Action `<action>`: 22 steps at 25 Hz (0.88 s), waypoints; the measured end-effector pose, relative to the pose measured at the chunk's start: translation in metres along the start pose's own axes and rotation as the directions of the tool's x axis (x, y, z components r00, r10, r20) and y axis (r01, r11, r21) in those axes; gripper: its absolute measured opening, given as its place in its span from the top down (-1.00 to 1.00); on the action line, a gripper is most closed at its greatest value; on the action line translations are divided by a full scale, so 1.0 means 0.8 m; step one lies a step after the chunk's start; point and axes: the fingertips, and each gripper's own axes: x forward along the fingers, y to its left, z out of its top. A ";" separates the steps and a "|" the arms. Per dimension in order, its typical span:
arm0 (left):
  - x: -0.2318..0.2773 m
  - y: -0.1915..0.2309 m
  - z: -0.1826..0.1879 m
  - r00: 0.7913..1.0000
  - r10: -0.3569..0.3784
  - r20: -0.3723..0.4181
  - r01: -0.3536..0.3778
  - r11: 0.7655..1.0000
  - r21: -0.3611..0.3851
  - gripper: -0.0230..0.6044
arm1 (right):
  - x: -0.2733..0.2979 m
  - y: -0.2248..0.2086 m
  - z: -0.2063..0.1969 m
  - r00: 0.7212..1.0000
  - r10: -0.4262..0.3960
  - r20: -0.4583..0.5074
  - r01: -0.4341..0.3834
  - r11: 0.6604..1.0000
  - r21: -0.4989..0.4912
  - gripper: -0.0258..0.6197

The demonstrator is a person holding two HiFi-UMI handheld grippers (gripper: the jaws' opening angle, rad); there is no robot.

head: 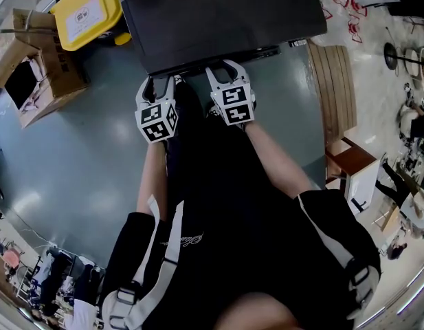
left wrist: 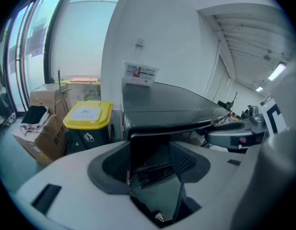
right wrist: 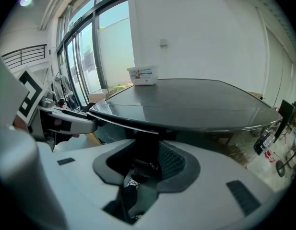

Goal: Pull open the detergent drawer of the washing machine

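Observation:
The washing machine (head: pixel 218 19) has a dark flat top (left wrist: pixel 171 104) (right wrist: pixel 195 104) and stands straight ahead of me. Both grippers sit side by side at its front edge, pointing down at it. My left gripper (head: pixel 160 82) (left wrist: pixel 148 164) has its jaws wide around a dark boxy drawer front (left wrist: pixel 148 150) just under the top's rim, and its pads lie against the drawer's sides. My right gripper (head: pixel 225 69) (right wrist: pixel 143 164) is narrower, closed on a dark upright part (right wrist: pixel 147 147) under the same rim. Which part of the front that is stays too dark to tell.
A yellow-lidded bin (head: pixel 88 16) (left wrist: pixel 88 116) and an open cardboard box (head: pixel 36 67) (left wrist: pixel 42 133) stand left of the machine. A white tub (left wrist: pixel 139 74) (right wrist: pixel 143 74) sits on the machine's far edge. A wooden slatted bench (head: pixel 332 88) is at the right, and tall windows (right wrist: pixel 85 56) are at the left.

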 end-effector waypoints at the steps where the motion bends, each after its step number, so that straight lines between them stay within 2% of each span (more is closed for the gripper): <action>1: 0.000 0.000 0.000 1.000 0.000 0.000 0.000 1.000 0.000 0.13 | 0.000 0.000 0.000 1.000 0.000 -0.002 0.000 1.000 -0.002 0.47; 22: -0.002 0.002 -0.003 1.000 -0.012 -0.011 0.012 1.000 0.020 0.14 | -0.002 0.003 -0.002 1.000 0.008 0.003 -0.008 1.000 0.004 0.51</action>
